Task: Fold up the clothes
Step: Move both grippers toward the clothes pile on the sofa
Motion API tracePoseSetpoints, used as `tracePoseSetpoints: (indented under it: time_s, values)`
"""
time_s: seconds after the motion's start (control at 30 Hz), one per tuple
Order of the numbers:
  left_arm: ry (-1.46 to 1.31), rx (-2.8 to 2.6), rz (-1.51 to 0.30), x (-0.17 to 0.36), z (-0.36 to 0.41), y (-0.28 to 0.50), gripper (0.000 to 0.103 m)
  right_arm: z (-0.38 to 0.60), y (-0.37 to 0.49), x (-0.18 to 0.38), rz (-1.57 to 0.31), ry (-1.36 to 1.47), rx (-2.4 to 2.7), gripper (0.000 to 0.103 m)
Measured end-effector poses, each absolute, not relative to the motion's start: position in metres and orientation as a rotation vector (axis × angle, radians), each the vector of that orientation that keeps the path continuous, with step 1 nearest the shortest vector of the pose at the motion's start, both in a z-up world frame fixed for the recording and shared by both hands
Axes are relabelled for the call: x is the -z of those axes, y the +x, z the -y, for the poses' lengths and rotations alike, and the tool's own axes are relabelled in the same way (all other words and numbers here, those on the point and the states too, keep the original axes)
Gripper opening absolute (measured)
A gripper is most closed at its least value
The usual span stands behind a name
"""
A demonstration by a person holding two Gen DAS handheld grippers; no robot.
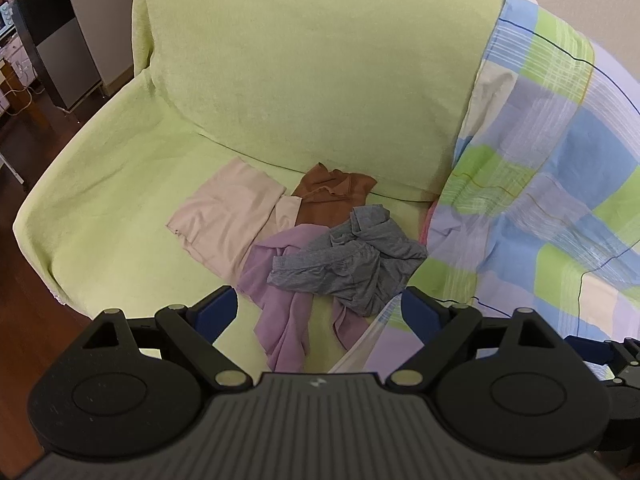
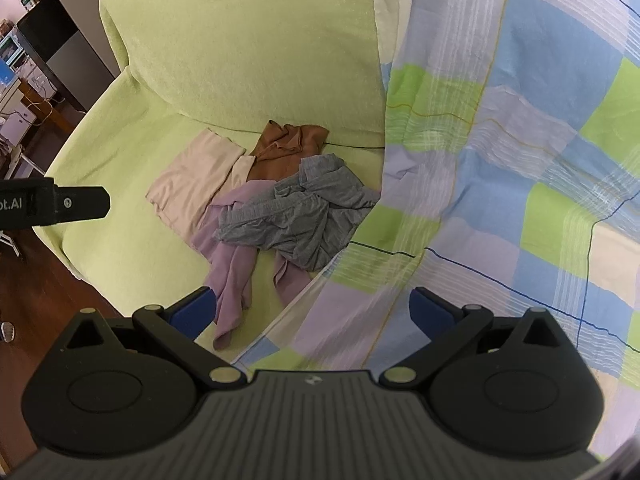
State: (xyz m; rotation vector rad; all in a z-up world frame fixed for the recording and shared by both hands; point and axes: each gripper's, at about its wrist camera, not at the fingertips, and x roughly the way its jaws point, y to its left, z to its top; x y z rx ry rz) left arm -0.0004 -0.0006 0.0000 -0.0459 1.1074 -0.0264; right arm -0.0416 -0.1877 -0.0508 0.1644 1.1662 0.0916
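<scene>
Several garments lie on the green sofa seat (image 1: 120, 216). A pale pink folded garment (image 1: 224, 216) lies flat at the left. A brown crumpled garment (image 1: 332, 196) sits behind. A grey crumpled garment (image 1: 352, 260) lies on a lilac garment (image 1: 280, 308). The same show in the right wrist view: pink (image 2: 192, 180), brown (image 2: 284, 148), grey (image 2: 296, 216), lilac (image 2: 232, 280). My left gripper (image 1: 320, 308) is open and empty, above the seat just in front of the lilac garment. My right gripper (image 2: 312, 308) is open and empty, over the quilt's edge.
A blue, green and white checked quilt (image 1: 540, 200) covers the sofa's right side and shows large in the right wrist view (image 2: 500, 160). The green backrest (image 1: 320, 72) rises behind. A dark cabinet (image 1: 52, 40) and wooden floor (image 1: 24, 320) are at the left.
</scene>
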Motion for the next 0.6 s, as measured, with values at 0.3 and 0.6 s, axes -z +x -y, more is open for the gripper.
tracePoseSetpoints:
  time_s: [0.3, 0.6]
  values:
    - [-0.041, 0.0, -1.061, 0.001, 0.013, -0.024, 0.09, 0.193, -0.062, 0.049, -1.103, 0.156, -0.126, 0.102]
    - [-0.085, -0.047, -1.093, 0.009, 0.033, -0.067, 0.09, 0.208, -0.079, 0.05, -1.132, 0.106, -0.141, 0.102]
